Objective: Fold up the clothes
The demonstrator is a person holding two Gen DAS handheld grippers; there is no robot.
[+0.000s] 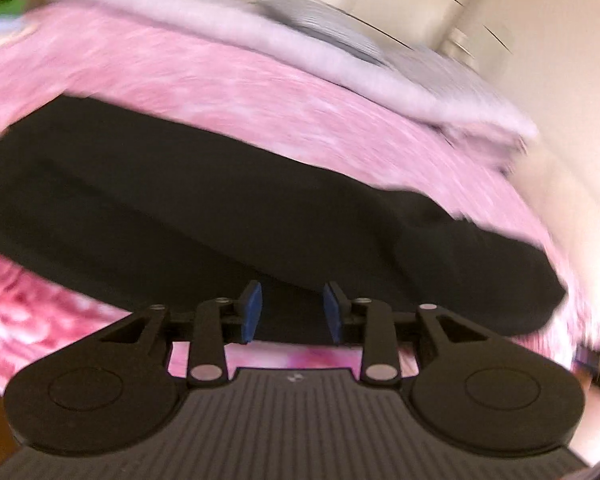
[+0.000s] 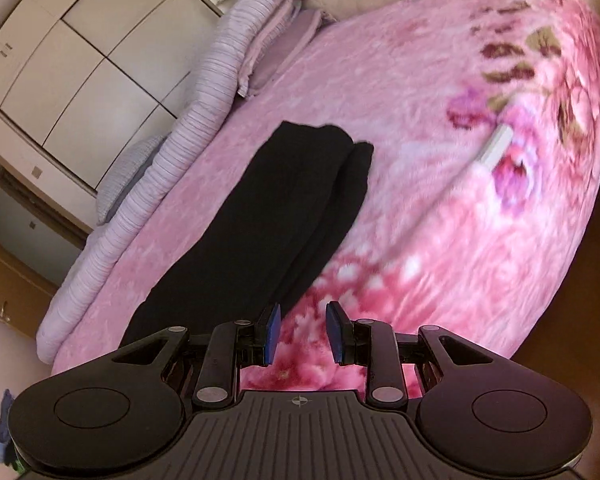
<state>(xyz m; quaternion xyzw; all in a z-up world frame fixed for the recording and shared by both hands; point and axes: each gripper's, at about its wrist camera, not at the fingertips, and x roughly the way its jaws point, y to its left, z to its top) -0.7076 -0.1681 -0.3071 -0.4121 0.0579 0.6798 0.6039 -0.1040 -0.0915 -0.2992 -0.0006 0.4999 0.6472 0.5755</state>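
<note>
Looking through left wrist view: my left gripper (image 1: 292, 312) has its fingers spread, nothing between them, over the near edge of the black garment (image 1: 228, 216). Garment lies in a long band across the pink blanket (image 1: 228, 96) on the bed; picture blurred. Right wrist view: right gripper (image 2: 303, 334) fingers also apart and empty, just beside the garment's edge. Lilac quilt (image 2: 204, 92) bunched along the bed's far side, cream wardrobe (image 2: 92, 56) behind.
</note>
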